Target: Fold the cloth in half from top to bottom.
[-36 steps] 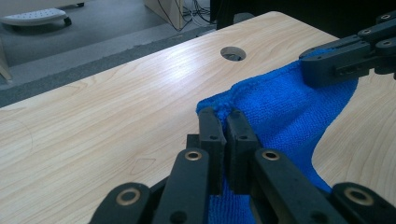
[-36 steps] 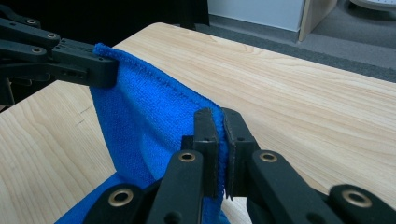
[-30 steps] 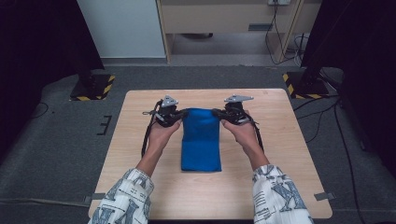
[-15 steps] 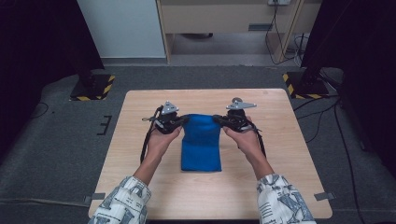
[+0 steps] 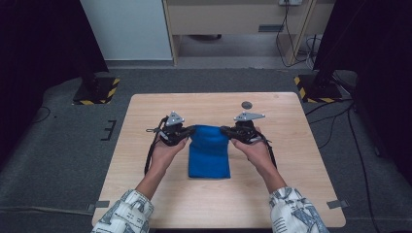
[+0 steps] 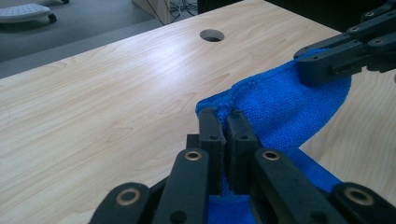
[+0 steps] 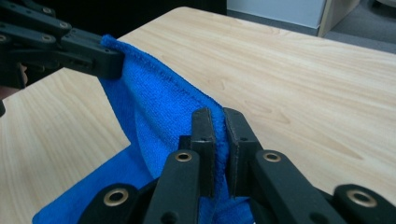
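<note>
From above, the blue cloth (image 5: 209,153) lies near the middle of the wooden table (image 5: 145,194), a little toward the person's side of the small round hole (image 5: 247,104) in the tabletop. Its far edge is lifted off the wood and its near part lies flat. The left gripper (image 5: 190,130) has that far edge by its left corner, and the right gripper (image 5: 225,130) has it by the right corner, so the two face each other across the cloth with the raised edge spanning between them. Patterned sleeves (image 5: 125,216) come in from the near edge of the table, well back from the cloth.

Looking along the left gripper (image 6: 226,122), the jaws are pressed nearly together with a fold of the cloth (image 6: 280,107) pinched between them. The cloth rises from the table (image 6: 116,102) in a soft ridge and runs across to the other gripper (image 6: 322,70), which clamps its far corner. The hole (image 6: 212,35) sits beyond the cloth, farther up the table.

Along the right gripper (image 7: 219,122), the jaws again stand almost closed, gripping the hemmed edge of the cloth (image 7: 154,112). The fabric stretches away, tilted up on edge, to the left gripper (image 7: 100,58), which bites the opposite corner. Below that line the cloth drapes down and spreads on the table (image 7: 303,84).
</note>
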Available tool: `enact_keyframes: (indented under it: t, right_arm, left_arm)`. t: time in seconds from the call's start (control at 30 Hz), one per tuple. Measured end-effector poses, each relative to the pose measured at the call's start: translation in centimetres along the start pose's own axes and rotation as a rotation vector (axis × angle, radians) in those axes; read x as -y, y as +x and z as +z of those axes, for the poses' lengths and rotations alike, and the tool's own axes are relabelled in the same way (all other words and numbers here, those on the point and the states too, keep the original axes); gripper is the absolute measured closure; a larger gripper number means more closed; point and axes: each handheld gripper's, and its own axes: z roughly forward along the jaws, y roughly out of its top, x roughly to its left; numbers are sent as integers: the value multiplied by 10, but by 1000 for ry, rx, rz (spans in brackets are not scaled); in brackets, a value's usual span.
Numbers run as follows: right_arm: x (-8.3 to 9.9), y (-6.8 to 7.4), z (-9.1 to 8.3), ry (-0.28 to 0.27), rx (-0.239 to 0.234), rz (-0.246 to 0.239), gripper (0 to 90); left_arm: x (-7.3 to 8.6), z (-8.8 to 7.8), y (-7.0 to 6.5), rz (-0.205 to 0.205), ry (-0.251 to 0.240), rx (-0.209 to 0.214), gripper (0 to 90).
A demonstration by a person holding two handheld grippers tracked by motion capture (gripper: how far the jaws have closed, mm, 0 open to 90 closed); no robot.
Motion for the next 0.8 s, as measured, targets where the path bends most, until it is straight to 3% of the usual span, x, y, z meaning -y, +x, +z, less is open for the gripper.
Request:
enact_keyframes:
  t: [0.27, 0.67, 0.8]
  right_arm:
    - [20, 8, -4, 37, -10, -24, 824]
    - [47, 21, -5, 79, -29, -58, 785]
    - [53, 23, -6, 94, -27, -70, 781]
  left_arm:
    - [18, -6, -14, 28, 22, 26, 864]
    - [44, -11, -25, 27, 46, 53, 847]
    - [55, -8, -27, 9, 61, 69, 846]
